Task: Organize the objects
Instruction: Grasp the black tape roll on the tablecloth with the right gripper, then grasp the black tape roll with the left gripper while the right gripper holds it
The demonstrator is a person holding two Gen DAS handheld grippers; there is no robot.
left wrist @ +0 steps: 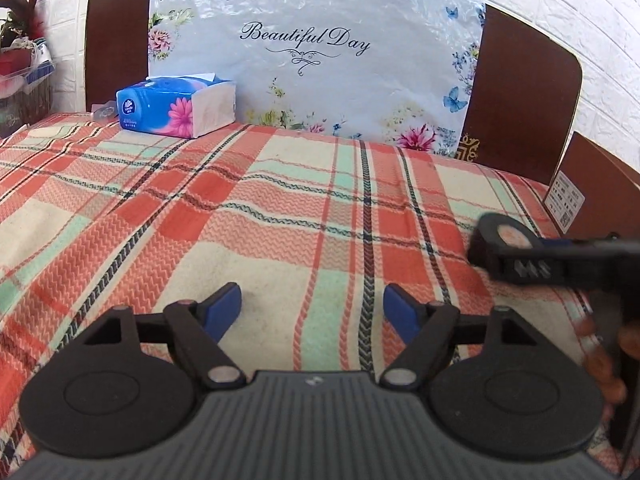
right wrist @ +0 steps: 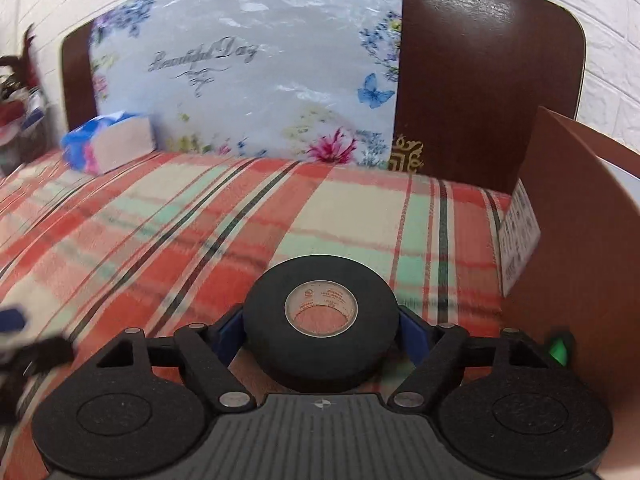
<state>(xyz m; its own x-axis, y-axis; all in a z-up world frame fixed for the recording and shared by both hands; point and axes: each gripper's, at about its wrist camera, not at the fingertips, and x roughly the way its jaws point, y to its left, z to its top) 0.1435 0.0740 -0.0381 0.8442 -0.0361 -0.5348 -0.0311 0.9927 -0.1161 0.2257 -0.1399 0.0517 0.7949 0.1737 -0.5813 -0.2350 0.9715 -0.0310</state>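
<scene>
Plaid blanket (left wrist: 280,208) covers bed, headboard and floral sheet behind. Left wrist view: left gripper (left wrist: 312,308) hovers low over blanket, fingers apart, nothing between. Tissue pack (left wrist: 176,106) lies far left by headboard. Right gripper (left wrist: 516,256) enters at right edge with tape.

Right wrist view: right gripper (right wrist: 320,328) clamped on black tape roll (right wrist: 320,318), carried above blanket (brown board just right). Roll lies flat, hole up, no long axis. Task seems mid-way: roll picked, destination not shown.

A tissue pack (left wrist: 176,106) is set on the bed (left wrist: 280,216) at its far left, before the headboard (left wrist: 520,80). A printed sheet (left wrist: 312,52) is draped over the headboard's middle. A tape roll (right wrist: 320,320) is held above the bed's right side, near a side board (right wrist: 580,240).
</scene>
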